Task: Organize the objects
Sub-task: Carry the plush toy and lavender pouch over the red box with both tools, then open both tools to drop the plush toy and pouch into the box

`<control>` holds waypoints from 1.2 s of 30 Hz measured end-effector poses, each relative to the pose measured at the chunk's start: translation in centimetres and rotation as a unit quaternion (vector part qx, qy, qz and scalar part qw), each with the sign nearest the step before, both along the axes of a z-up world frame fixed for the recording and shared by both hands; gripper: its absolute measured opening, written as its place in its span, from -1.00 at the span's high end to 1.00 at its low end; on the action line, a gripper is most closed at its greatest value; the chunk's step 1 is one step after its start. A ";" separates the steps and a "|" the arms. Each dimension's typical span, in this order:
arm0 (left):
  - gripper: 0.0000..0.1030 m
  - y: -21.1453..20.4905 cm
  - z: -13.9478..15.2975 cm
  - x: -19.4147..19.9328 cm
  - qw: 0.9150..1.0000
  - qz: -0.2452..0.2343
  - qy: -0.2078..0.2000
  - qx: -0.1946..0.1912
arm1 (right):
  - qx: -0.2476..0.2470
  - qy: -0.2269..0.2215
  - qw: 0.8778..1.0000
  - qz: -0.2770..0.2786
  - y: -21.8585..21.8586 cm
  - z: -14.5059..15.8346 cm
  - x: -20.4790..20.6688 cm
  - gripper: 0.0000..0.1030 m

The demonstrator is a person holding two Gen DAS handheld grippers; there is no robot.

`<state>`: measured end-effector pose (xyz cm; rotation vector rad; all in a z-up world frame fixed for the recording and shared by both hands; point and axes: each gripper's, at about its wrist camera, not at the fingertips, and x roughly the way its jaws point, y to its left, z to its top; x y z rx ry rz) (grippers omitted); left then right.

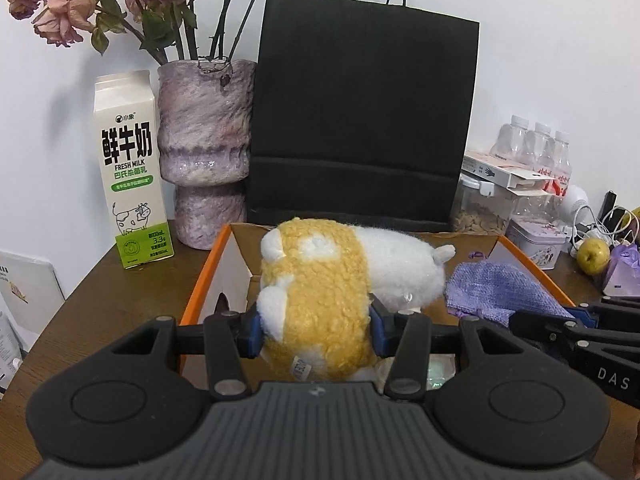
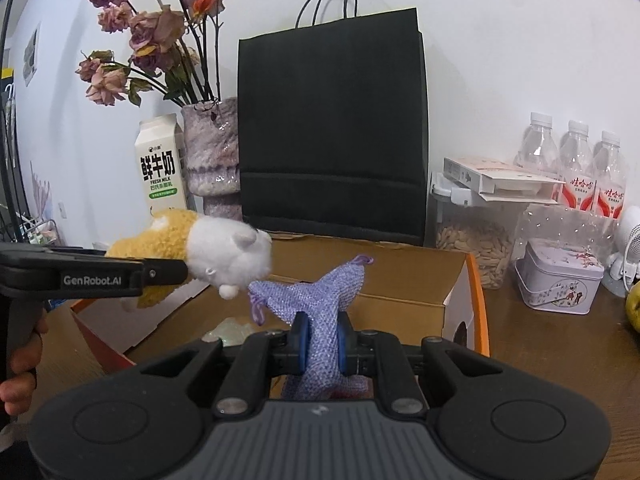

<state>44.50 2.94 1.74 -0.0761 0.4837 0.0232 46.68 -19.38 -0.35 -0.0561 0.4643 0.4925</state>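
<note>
My left gripper (image 1: 314, 330) holds the plush toy (image 1: 320, 280) over the open box (image 1: 204, 280), and my right gripper (image 2: 322, 342), just to its right, holds the cloth pouch (image 2: 316, 300) over the same box. Behind the box stands the paper bag (image 1: 360, 120) against the wall. Left of the bag is the vase (image 1: 206, 152), then the milk carton (image 1: 130, 168). Right of the bag sit the jar (image 2: 472, 248), the tin (image 2: 558, 276) and the bottles (image 2: 576, 160).

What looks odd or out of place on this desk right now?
The flowers in the purple vase are wilted and drooping. A flat white box sits askew on the lid of the seed jar. A lone pear lies beside tangled cables.
</note>
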 end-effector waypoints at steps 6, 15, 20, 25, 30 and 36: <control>-0.02 0.0 -0.1 0.0 1.000 0.002 -0.006 -0.002 | -0.002 -0.002 1.000 0.000 0.1 -0.1 -0.1 0.70; -1.00 -0.1 0.7 -0.8 0.999 0.014 -0.042 0.003 | -0.029 0.009 0.999 -0.017 0.7 -0.4 0.2 -1.00; -1.00 -0.1 0.6 -0.9 0.999 0.013 -0.040 0.003 | -0.027 0.008 0.999 -0.020 0.5 -0.3 0.2 -1.00; -1.00 -0.1 0.6 -1.0 0.999 0.011 -0.042 0.002 | -0.027 0.008 0.999 -0.023 0.4 -0.3 0.1 -1.00; -1.00 0.0 1.0 -1.3 0.999 0.017 -0.047 -0.003 | -0.026 0.005 0.999 -0.026 0.2 0.0 -0.1 -1.00; -1.00 0.4 1.5 -1.9 0.999 0.015 -0.047 -0.011 | -0.020 0.001 0.999 -0.030 -0.3 0.6 -0.6 -1.00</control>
